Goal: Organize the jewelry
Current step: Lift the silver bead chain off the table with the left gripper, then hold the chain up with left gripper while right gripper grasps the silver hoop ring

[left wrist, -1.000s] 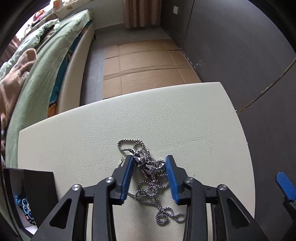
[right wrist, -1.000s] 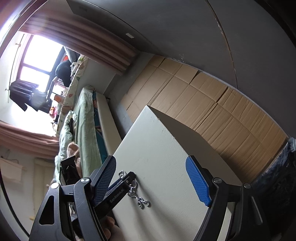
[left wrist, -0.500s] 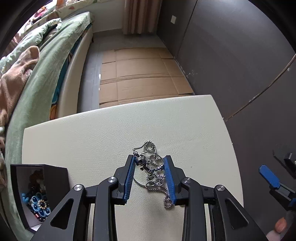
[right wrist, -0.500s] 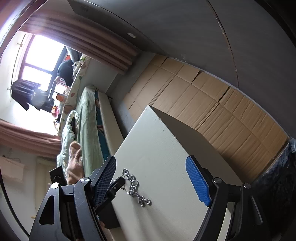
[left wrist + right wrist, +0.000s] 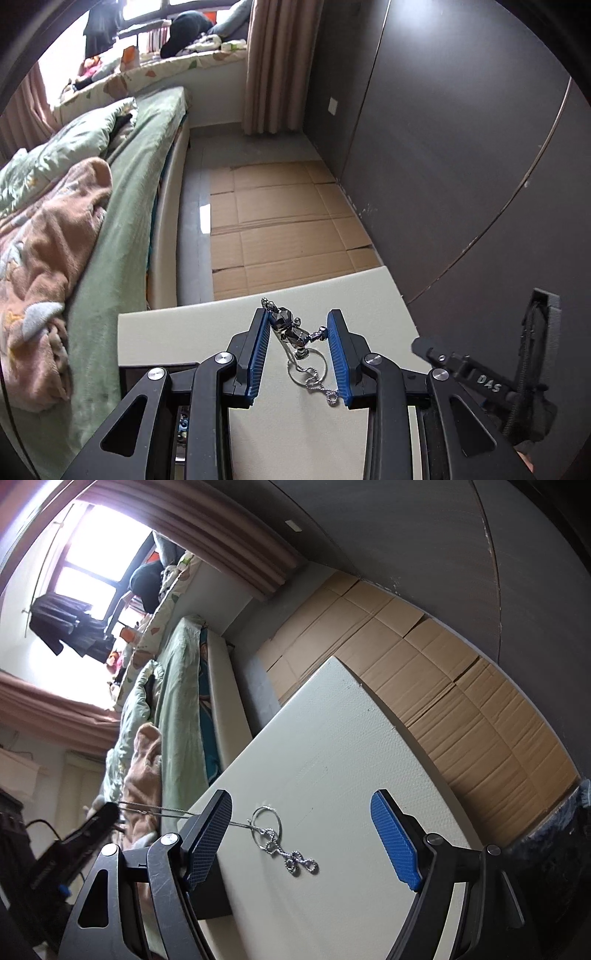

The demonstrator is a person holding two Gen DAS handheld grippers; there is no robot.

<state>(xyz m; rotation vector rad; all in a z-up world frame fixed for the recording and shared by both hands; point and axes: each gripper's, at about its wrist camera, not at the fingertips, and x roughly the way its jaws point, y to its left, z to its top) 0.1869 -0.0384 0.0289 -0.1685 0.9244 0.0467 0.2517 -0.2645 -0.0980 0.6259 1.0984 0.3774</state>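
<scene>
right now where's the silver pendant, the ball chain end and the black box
silver metal pendant point(image 5: 287, 326), left wrist view, its faceted body
silver ball chain end point(image 5: 299, 862), right wrist view, knotted loops
black box point(image 5: 173, 369), left wrist view, top edge

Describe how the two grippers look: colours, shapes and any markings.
Both are black plastic linkages with silver pivot screws and ribbed blue finger pads. The left gripper has triangular cut-outs in its arms. The right gripper has the same build; in the left view its side carries white letters "DAS".
</scene>
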